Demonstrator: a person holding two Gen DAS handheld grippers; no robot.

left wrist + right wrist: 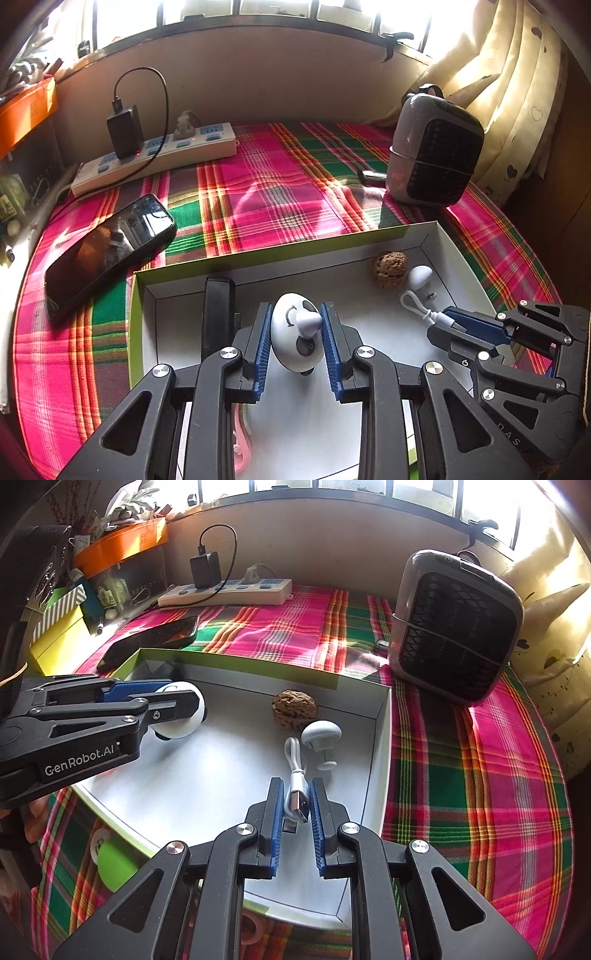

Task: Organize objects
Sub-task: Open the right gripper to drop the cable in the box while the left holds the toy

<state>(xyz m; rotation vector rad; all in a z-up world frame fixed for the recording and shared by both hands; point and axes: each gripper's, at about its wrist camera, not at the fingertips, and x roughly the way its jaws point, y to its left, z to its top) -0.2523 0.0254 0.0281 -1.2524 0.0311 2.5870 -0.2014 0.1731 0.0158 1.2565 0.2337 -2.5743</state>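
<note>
A shallow white box (432, 236) (382, 731) with green sides lies on the plaid cloth. Over its floor my left gripper (297, 319) (184, 705) is shut on a white egg-shaped gadget (291, 332) (183, 720) with a small cone knob. My right gripper (297, 797) (452, 325) is shut on the USB plug of a short white cable (293, 768) (417, 306), low over the box's right side. A walnut (390, 268) (294, 709) and a white mushroom-shaped piece (420, 277) (320, 734) lie in the box's far right corner.
A black phone (107, 247) (155, 638) lies left of the box. Behind stand a power strip (155, 158) (225, 592) with a black charger and a grey fan heater (432, 151) (458, 627). A curtain (509, 92) hangs right; a yellow-green box (61, 642) sits left.
</note>
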